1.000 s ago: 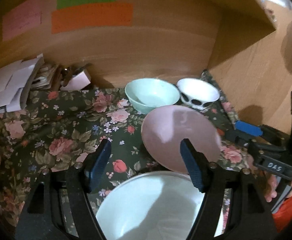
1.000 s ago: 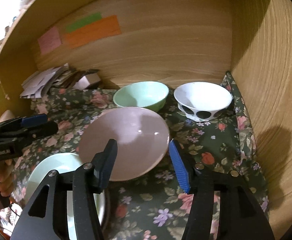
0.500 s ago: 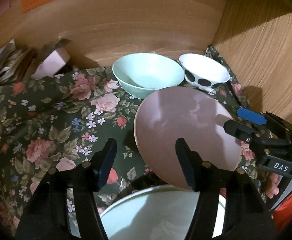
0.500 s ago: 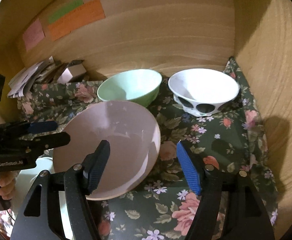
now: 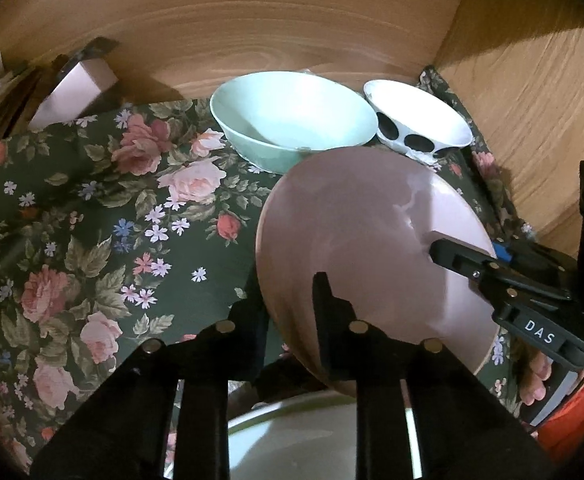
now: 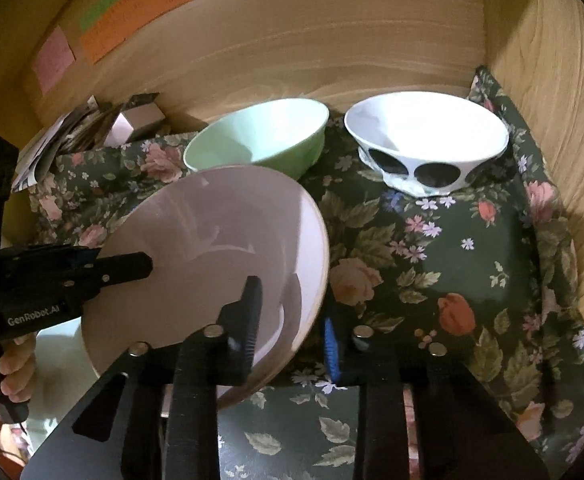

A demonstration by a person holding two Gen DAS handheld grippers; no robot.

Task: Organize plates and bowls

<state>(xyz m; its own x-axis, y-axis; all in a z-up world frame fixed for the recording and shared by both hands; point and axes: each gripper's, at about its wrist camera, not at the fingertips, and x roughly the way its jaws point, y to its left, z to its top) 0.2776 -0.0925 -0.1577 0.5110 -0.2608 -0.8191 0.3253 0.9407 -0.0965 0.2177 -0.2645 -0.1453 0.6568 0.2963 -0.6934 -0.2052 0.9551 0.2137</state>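
Both grippers grip the pink plate (image 5: 372, 240) by its rim, holding it tilted above the floral cloth (image 5: 92, 208) inside a wooden cabinet (image 5: 252, 20). In the left wrist view the left gripper (image 5: 288, 300) has its jaws narrowed on the plate's near edge at about 6 o'clock, one finger over the plate's face and the other behind the rim; the right gripper (image 5: 488, 256) comes in from 3 o'clock and clamps the plate's right edge. In the right wrist view the right gripper (image 6: 292, 312) pinches the plate (image 6: 220, 240) at its lower right edge, with the left gripper (image 6: 124, 268) reaching in from 9 o'clock onto the plate's left side. Behind the plate, at 12 o'clock, a mint bowl (image 5: 292, 116) sits on the cloth, its rim very near the plate's far edge, and just beside it at 1 o'clock stands a white bowl (image 5: 416, 120) with black spots. Under the plate at 6 o'clock lies a pale plate (image 5: 316, 440), partly hidden. Papers and a small box (image 5: 72, 84) crowd the 10 o'clock corner. Orange, green and pink notes (image 6: 132, 12) are stuck on the back wall.
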